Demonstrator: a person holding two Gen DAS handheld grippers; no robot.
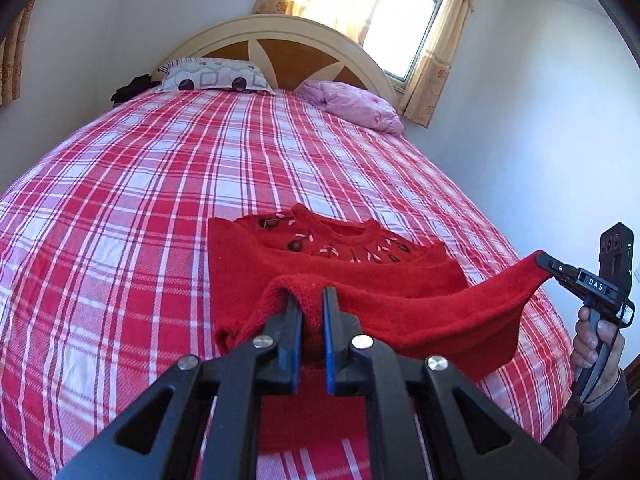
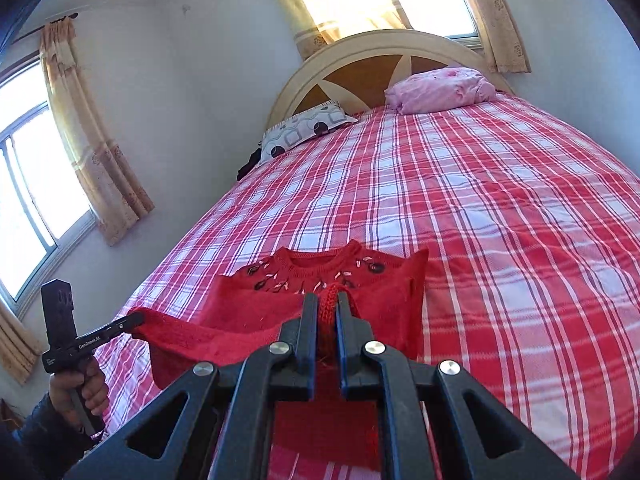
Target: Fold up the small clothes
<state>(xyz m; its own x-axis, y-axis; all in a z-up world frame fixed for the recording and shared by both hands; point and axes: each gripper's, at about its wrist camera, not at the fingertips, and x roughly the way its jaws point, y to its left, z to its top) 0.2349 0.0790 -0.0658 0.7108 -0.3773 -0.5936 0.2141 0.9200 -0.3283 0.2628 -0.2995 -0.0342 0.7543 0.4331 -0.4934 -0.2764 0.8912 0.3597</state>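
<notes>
A small red knit sweater (image 1: pixel 320 264) with embroidered neckline lies on the plaid bed near its foot, collar away from me. My left gripper (image 1: pixel 310 296) is shut on the sweater's bottom hem at its left corner and holds it lifted. My right gripper (image 2: pixel 325 300) is shut on the hem's right corner, also lifted. The hem hangs stretched between them above the sweater's body (image 2: pixel 360 280). The right gripper also shows in the left wrist view (image 1: pixel 544 260); the left gripper shows in the right wrist view (image 2: pixel 138 320).
The bed (image 1: pixel 200 168) has a red and white plaid sheet. A patterned pillow (image 1: pixel 212 76) and a pink bundle (image 1: pixel 356 104) lie by the headboard (image 1: pixel 280 40). Walls and curtained windows (image 2: pixel 36 184) stand close on both sides.
</notes>
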